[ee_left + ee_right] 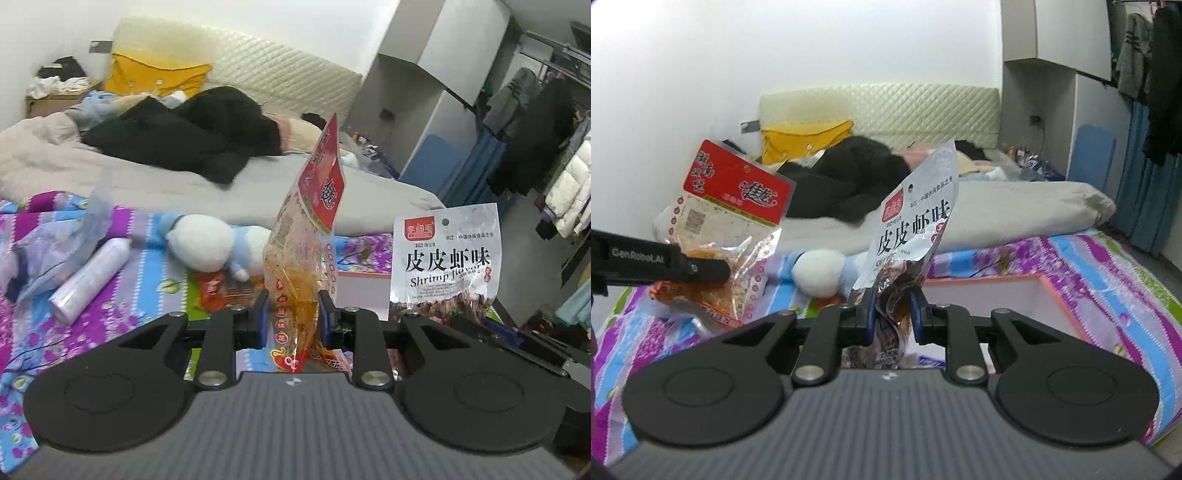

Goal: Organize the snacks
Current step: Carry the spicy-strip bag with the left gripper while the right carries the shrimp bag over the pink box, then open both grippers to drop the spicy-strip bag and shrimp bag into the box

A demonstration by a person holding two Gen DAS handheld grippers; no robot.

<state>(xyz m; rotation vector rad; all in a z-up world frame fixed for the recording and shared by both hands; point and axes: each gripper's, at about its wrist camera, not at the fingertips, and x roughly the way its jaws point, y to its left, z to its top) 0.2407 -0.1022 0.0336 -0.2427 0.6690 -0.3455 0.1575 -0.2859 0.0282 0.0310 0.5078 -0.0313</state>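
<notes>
My left gripper (293,319) is shut on a clear snack bag with a red label (301,251), held upright above the bed; the same red-labelled bag (731,218) shows at the left of the right wrist view, pinched by the left gripper's black finger (701,271). My right gripper (893,314) is shut on the lower part of a silver shrimp-flavour snack bag (916,221), also lifted; this silver bag (445,258) appears at the right of the left wrist view. Another red snack packet (218,291) lies on the bedsheet below.
A pink-rimmed white box (993,295) sits on the flowered bedsheet (1108,266) to the right. A white and blue plush toy (207,243), a white bottle (92,280) and a plastic bag (48,243) lie on the bed. Black clothes (177,144) are piled further back.
</notes>
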